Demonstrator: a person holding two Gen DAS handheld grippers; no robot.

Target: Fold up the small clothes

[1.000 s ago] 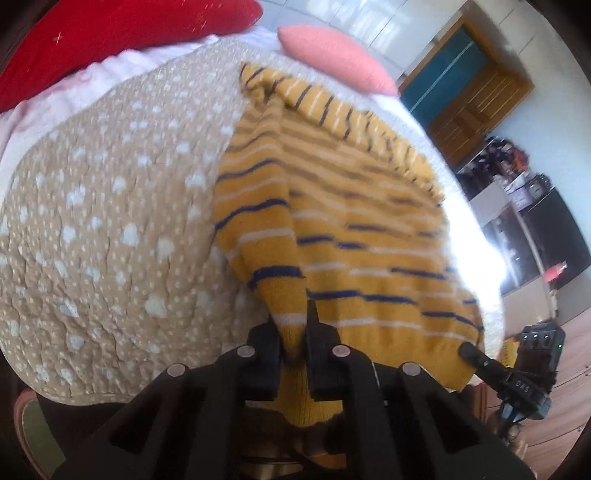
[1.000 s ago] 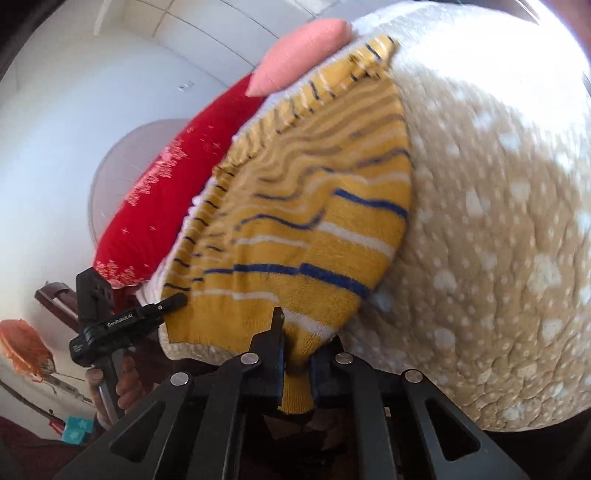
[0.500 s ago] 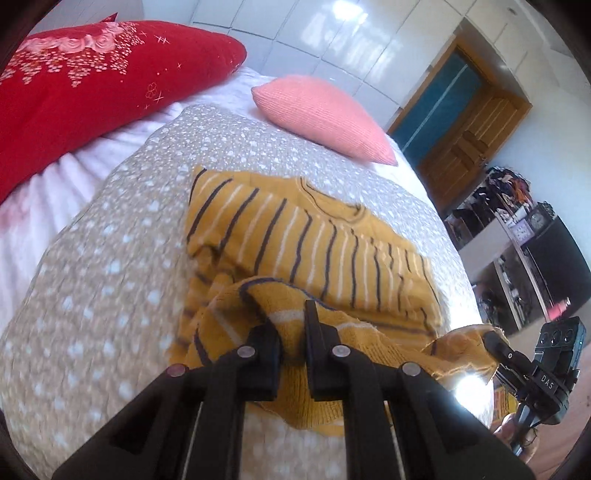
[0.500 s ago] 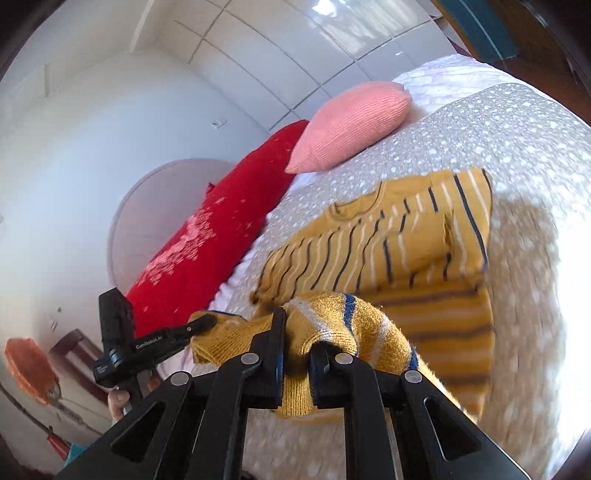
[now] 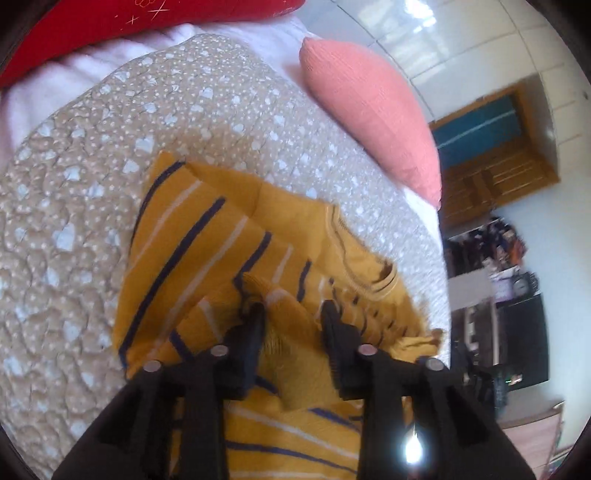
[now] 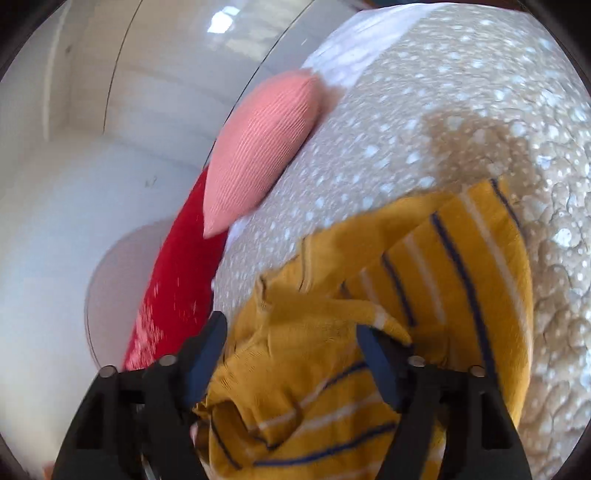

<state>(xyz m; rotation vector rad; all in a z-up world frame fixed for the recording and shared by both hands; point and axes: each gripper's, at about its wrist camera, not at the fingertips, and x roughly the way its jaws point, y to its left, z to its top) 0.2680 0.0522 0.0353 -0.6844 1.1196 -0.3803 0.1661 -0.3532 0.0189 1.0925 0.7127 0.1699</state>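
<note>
A small mustard-yellow knitted sweater (image 5: 207, 243) with navy and white stripes lies on a beige dotted quilt (image 5: 74, 221). Its lower half is folded up over the top half, so the hem lies near the neckline (image 5: 354, 266). My left gripper (image 5: 291, 314) is open, its fingers spread just above the folded hem. In the right wrist view the same sweater (image 6: 454, 266) lies bunched under my right gripper (image 6: 291, 328), which is also open with the jaws wide apart over the cloth. Neither gripper holds anything.
A pink cushion (image 5: 369, 107) and a red pillow (image 5: 129, 18) lie at the head of the bed; both also show in the right wrist view, pink cushion (image 6: 258, 147), red pillow (image 6: 177, 277). A wooden door (image 5: 491, 158) and cluttered shelves (image 5: 495, 266) stand to the right.
Both grippers carried the sweater's hem up from the bed edge toward the neckline, folding it in half. They have since opened and let go of the cloth.
</note>
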